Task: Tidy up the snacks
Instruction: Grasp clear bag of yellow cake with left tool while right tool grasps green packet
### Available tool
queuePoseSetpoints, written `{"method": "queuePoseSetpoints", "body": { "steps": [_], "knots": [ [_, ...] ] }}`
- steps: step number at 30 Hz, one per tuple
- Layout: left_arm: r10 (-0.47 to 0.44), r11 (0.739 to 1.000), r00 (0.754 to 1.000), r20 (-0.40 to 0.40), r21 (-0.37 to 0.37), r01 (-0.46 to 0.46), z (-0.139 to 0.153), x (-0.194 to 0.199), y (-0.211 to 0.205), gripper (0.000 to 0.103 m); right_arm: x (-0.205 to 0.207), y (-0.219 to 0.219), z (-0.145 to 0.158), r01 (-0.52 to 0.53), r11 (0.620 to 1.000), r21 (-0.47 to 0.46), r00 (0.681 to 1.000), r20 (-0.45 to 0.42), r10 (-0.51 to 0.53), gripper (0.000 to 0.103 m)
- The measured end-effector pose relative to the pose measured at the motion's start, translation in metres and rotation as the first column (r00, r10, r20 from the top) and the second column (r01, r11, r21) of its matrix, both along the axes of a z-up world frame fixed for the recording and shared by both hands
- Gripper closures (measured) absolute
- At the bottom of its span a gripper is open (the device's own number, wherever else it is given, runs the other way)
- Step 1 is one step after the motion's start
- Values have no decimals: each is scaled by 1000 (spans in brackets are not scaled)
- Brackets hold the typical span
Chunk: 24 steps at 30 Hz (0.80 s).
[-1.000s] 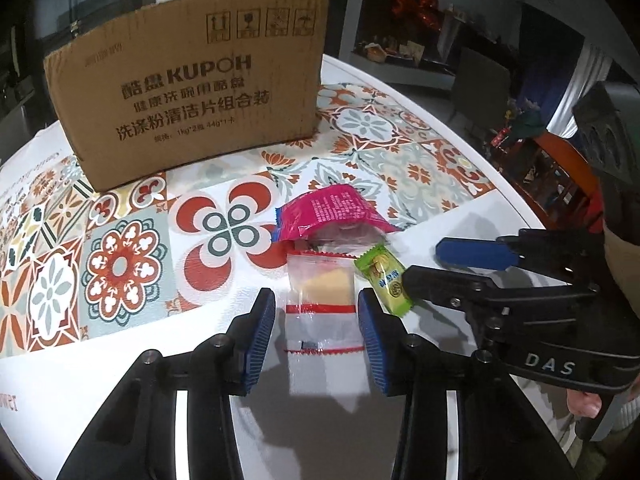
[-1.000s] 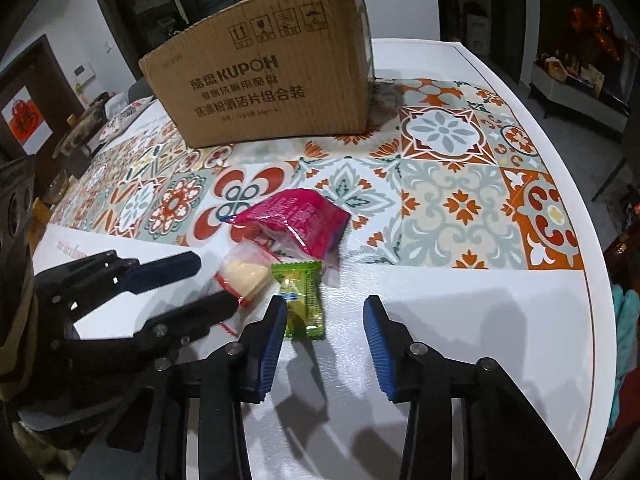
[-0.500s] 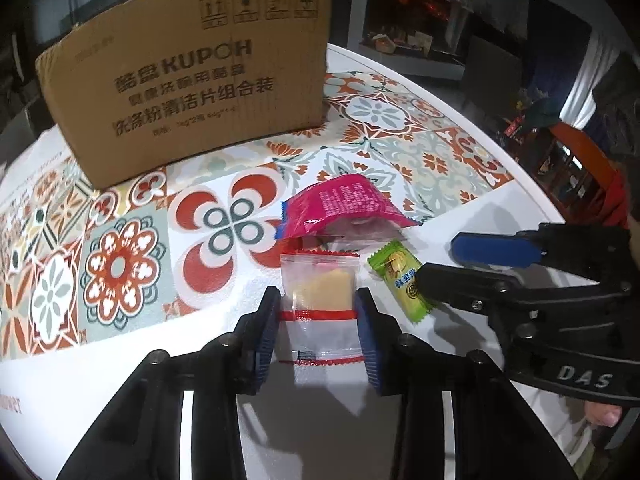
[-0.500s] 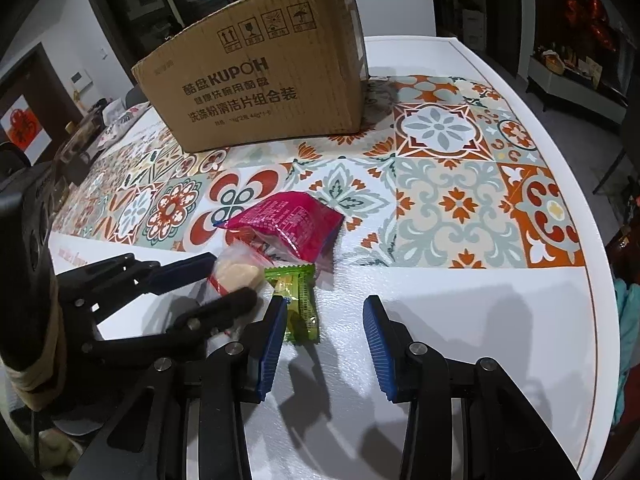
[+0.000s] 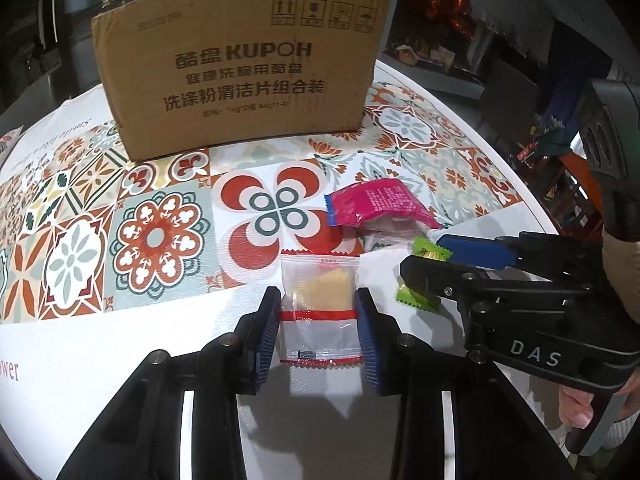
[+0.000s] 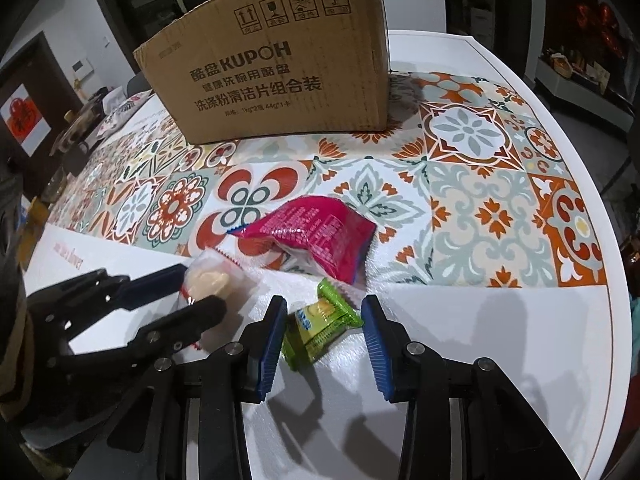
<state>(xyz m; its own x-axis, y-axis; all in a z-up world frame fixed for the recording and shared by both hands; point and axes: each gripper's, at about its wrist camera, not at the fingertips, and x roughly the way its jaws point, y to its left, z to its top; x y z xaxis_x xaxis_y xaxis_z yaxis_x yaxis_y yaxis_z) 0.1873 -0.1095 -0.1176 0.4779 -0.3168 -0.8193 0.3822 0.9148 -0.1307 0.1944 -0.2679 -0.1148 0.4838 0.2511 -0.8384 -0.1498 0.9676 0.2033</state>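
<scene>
Both tools are down among the snacks on the white tabletop with its patterned tile cloth. The left tool straddles the clear plastic packet with a red stripe and a pale yellow biscuit inside: the packet's long axis runs straight out along the fingers, its near half sits between the blue pads, and both pads look pressed against its edges, so I judge it clenched on the packet, though whether it truly bites is hard to tell from this angle. The right tool brackets the small green foil sweet packet, which lies slanted across the gap; its left pad touches or nearly touches the wrapper while the right pad stands clear, so it is not yet gripping. The crumpled pink foil bag lies just beyond both. The brown cardboard box with printed lettering stands farther back, dead ahead of both tools, so each packet travels forward.
</scene>
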Motion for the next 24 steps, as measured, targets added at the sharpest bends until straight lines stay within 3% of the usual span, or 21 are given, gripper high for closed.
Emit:
{"method": "queuePoseSetpoints", "body": {
  "steps": [6, 11, 13, 24],
  "knots": [
    [19, 1000, 1000, 0, -13, -19, 2, 0, 5, 66, 0, 6, 0, 4, 999, -37, 1000, 1, -4, 63],
    [32, 999, 999, 5, -24, -31, 6, -2, 10, 66, -2, 13, -1, -5, 994, -109, 1000, 20, 7, 72],
    [34, 999, 999, 11, -27, -34, 8, -3, 12, 66, -4, 14, -1, -7, 995, -97, 1000, 22, 9, 77],
    [40, 998, 999, 37, -48, -38, 23, -10, 18, 66, -17, 17, 14, 3, 999, -51, 999, 40, -1, 78]
  ]
}}
